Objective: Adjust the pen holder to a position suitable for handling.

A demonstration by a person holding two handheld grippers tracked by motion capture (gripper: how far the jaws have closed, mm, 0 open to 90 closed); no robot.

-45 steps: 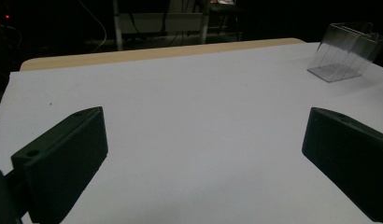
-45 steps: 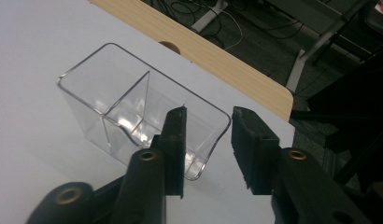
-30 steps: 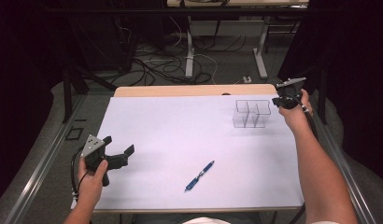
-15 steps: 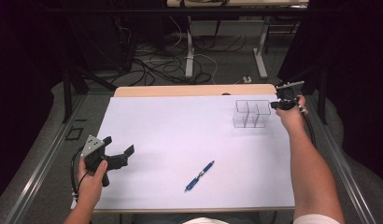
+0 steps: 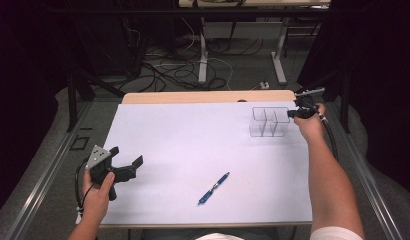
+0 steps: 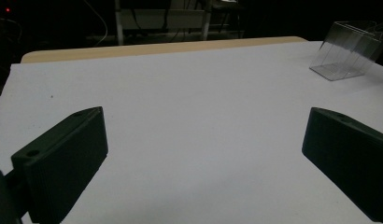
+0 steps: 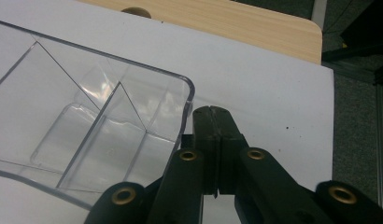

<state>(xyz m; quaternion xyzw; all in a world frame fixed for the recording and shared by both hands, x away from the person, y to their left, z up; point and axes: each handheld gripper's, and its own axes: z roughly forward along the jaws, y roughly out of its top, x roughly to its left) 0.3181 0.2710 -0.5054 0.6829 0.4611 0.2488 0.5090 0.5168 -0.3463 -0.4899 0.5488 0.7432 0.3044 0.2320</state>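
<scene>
A clear plastic organiser (image 5: 269, 122) with several compartments stands at the far right of the white table cover (image 5: 193, 145). My right gripper (image 5: 294, 114) is shut with nothing held, its tips right beside the organiser's right wall. In the right gripper view the pressed-together jaws (image 7: 212, 112) sit just outside the organiser's rounded corner (image 7: 187, 93). A blue pen (image 5: 213, 188) lies near the front middle. At the front left, my left gripper (image 5: 125, 156) is held open above the cover. In the left gripper view its jaws (image 6: 204, 116) stand wide apart and the organiser (image 6: 348, 51) sits far off.
A strip of bare wooden tabletop (image 5: 208, 96) runs along the far edge. Beyond it are cables and desk legs (image 5: 203, 55) on the floor. Metal rails (image 5: 38, 185) flank both sides of the table.
My right gripper has come down and a little left, ending against the organiser's right side. The left gripper and the pen have stayed put.
</scene>
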